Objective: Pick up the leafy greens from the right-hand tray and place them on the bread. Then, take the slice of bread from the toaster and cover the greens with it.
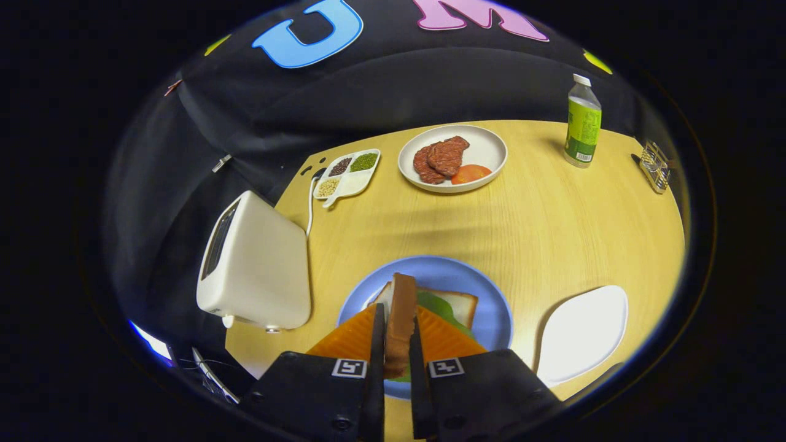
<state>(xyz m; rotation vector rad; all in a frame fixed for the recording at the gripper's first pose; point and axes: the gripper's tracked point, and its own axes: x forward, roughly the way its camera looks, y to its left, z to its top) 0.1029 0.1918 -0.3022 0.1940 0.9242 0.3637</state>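
- The surface is a round, pale wooden table (pixel 552 227) set against the booth's black cloth wall (pixel 381 92), which hangs in folds behind it.
- The gripper (pixel 398 334) is clamped on a slice of bread (pixel 400 319), held on edge between both fingers with its brown crust showing, right above the blue plate (pixel 442 270).
- On that plate lies a second slice of white bread (pixel 462 302) with the leafy greens (pixel 437 305) on top of it, just ahead of the fingers and partly hidden by them.
- The white toaster (pixel 258 270) stands just left of the plate, its cord (pixel 310 205) trailing back across the table.
- The white tray (pixel 583 334) sits to the right of the plate, near the table's edge.
- Farther back, a white plate (pixel 491 147) carries meat slices (pixel 441 158) and a tomato slice (pixel 470 174); left of it, a divided dish (pixel 362 180) holds grains in separate compartments.
- A plastic bottle (pixel 582 123) with a green label stands at the far right; its print is too small to read. A small wire rack (pixel 654 166) sits beyond it.
- Each finger base bears a square black-and-white marker (pixel 350 368).
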